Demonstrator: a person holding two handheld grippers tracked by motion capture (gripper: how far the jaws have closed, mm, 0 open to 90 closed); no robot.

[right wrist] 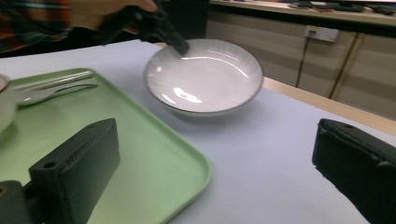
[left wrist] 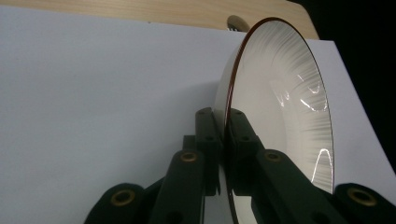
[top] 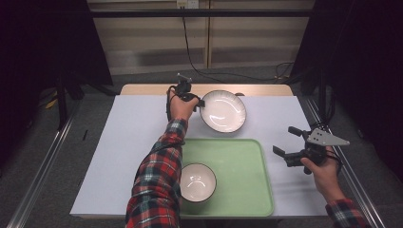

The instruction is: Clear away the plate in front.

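Note:
A white shallow plate with a dark rim sits at the far middle of the white mat, just beyond the green tray. My left gripper is shut on the plate's left rim. In the left gripper view the jaws pinch the thin edge of the plate. The right gripper view shows the plate with the left gripper on its far rim. My right gripper hovers open over the mat to the right of the tray, with nothing between its jaws.
A small white bowl stands in the tray's near left corner, partly under the plaid sleeve. Cutlery lies on the tray beside it. The wooden table edge runs behind the mat. Metal frame rails flank both sides.

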